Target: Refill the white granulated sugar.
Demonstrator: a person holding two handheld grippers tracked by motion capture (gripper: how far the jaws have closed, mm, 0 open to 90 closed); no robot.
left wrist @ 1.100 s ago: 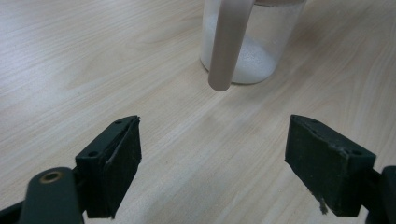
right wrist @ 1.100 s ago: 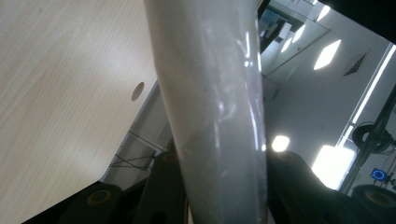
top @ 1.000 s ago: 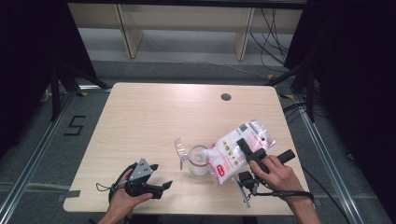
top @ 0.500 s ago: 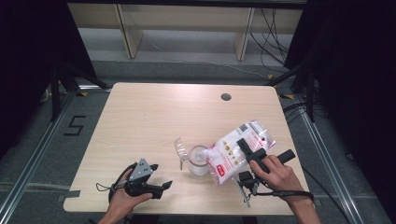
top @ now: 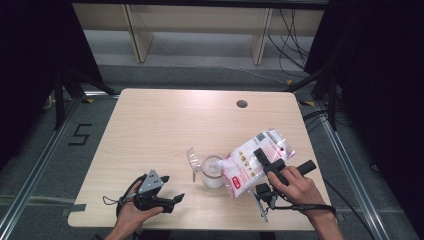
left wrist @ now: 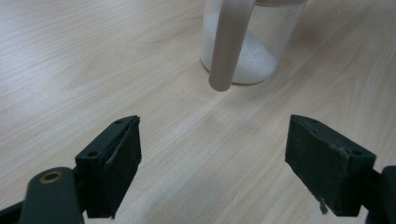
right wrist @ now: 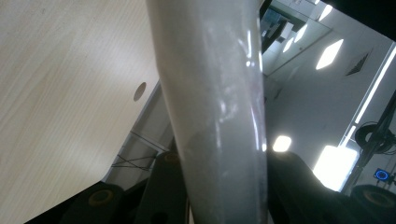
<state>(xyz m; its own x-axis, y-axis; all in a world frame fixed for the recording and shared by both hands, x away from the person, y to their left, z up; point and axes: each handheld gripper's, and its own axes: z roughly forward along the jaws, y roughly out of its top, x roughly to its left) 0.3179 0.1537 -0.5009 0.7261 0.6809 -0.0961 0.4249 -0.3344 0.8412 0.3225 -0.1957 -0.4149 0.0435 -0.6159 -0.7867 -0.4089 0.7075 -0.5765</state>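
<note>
A white and pink plastic bag is held tilted, its lower end over a clear jar with white granules at the bottom. My right gripper is shut on the bag's upper part; in the right gripper view the bag runs up between the black jaws of the right gripper. My left gripper rests at the table's front left, open, nothing between its pads. In the left gripper view the left gripper faces the jar, with a tan rod-like piece in front of it.
A clear plastic piece sticks up just left of the jar. The light wooden table has a round cable hole near its far right edge. Dark stands and cables surround the table on the floor.
</note>
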